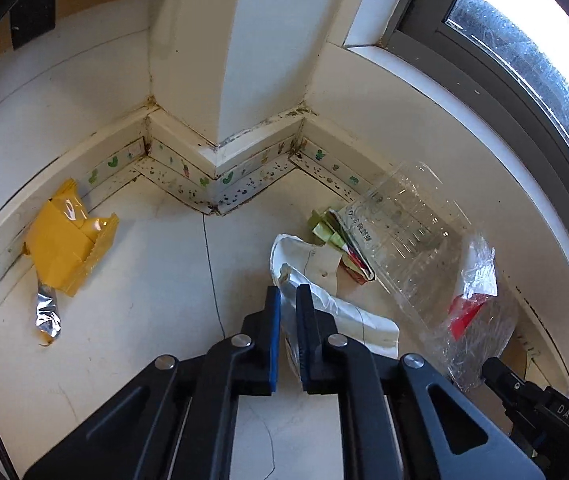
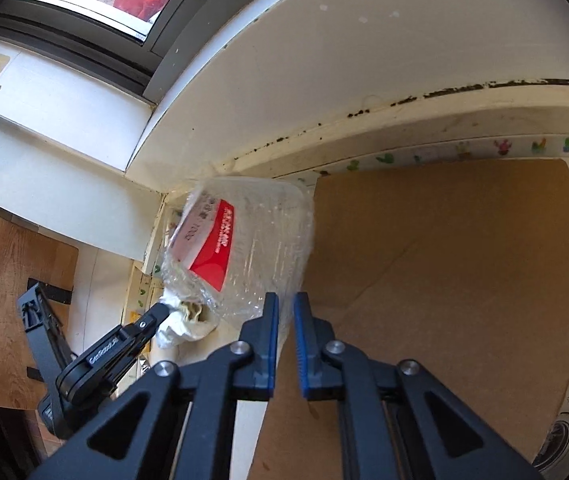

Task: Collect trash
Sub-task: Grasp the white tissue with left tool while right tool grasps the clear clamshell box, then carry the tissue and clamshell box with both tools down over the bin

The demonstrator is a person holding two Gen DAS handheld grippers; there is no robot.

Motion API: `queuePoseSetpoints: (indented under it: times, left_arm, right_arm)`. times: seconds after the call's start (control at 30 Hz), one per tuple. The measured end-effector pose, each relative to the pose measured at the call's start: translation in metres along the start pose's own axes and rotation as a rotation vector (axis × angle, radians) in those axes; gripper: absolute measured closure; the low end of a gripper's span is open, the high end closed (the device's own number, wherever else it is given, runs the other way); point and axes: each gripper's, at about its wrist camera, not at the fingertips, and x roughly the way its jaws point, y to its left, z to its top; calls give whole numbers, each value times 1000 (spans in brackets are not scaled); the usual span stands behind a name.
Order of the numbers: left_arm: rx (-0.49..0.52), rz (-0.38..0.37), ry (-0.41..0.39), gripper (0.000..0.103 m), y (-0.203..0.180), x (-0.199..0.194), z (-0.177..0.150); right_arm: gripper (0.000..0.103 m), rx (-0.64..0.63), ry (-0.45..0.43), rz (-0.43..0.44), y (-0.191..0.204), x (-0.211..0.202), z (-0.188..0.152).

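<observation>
The left gripper (image 1: 288, 300) has its blue-padded fingers drawn close together and pinches the white crumpled paper (image 1: 348, 312) between them; the paper lies on the pale counter (image 1: 144, 320), near the corner where a white pillar (image 1: 224, 60) meets the skirting with small green plant stickers; only the left wrist view shows this corner. Just right of the paper sits a clear plastic container (image 1: 408, 240), lying tilted over a small heap of green and coloured wrappers (image 1: 336, 240); its near end carries crinkled film and a red and white label (image 1: 468, 304). Well apart to the left a yellow wrapper (image 1: 64, 248) rests against the skirting, with a twist of silver foil (image 1: 46, 312) touching its lower end; neither shows in the right wrist view.

The right gripper (image 2: 286, 300) is nearly closed, its fingers pinching the film-wrapped edge of the clear plastic container (image 2: 260, 240); whether the container is lifted off the surface cannot be told. This view alone shows a brown cardboard sheet (image 2: 444, 280) spread to the right, a wooden board (image 2: 8, 280) at the left, and the left gripper (image 2: 162, 312) from the side, its tip in the white crumpled paper (image 2: 180, 328); a window frame (image 2: 96, 52) runs above.
</observation>
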Motion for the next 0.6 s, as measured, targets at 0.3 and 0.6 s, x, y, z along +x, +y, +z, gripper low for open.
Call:
queuePoseSetpoints:
  times: [0.3,0.6]
  left_arm:
    - [7,-22,-15,102,18,-34,-10]
    - [4,-36,-42,103,48,-106,-41]
  right_arm:
    - [98,-23,-38,37,15,-29,-14]
    - [98,-96,-48,67,49,-80,-57]
